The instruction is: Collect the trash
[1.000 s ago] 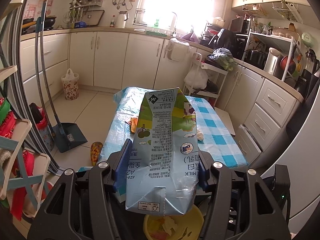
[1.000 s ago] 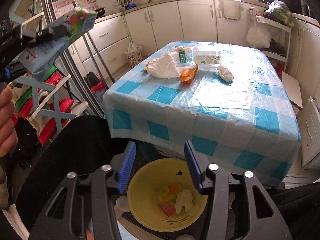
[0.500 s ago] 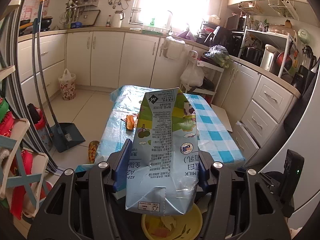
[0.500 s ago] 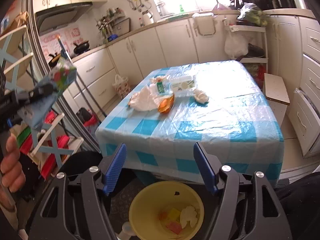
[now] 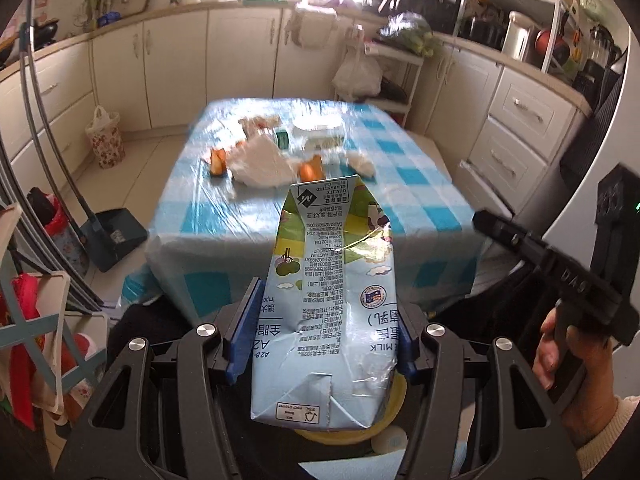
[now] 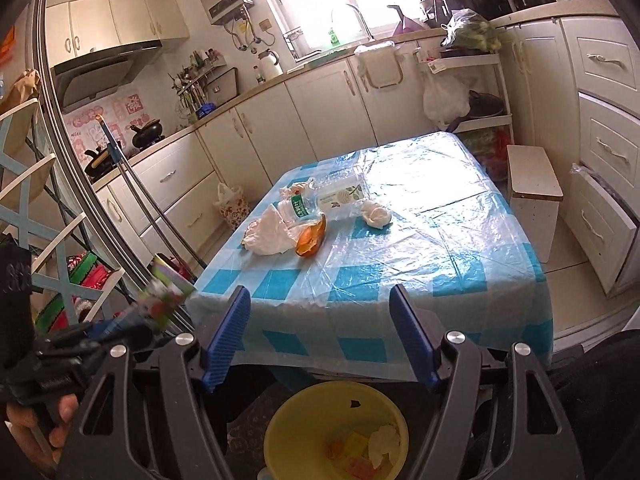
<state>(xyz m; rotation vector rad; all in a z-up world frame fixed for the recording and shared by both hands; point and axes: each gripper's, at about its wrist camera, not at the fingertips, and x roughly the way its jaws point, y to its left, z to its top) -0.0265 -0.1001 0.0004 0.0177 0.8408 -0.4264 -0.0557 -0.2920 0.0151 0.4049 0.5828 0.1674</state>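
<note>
Left tongs (image 5: 320, 328) clamp one carton (image 5: 332, 312); right tongs (image 6: 320, 336) gape empty above one yellow bowl (image 6: 288, 420); two peels (image 5: 218, 162) on the counter (image 6: 440, 240).

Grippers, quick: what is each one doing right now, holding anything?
Left gripper: closed on the milk carton.
Right gripper: open, holding nothing.

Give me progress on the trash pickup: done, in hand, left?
Done: a few scraps already lie in the yellow bin.
In hand: the left gripper is clamped on a milk carton, held just above that bin. The right gripper is open and empty.
Left: on the table a crumpled white bag, orange peel, a plastic bottle, a clear tray and a tissue wad.
</note>
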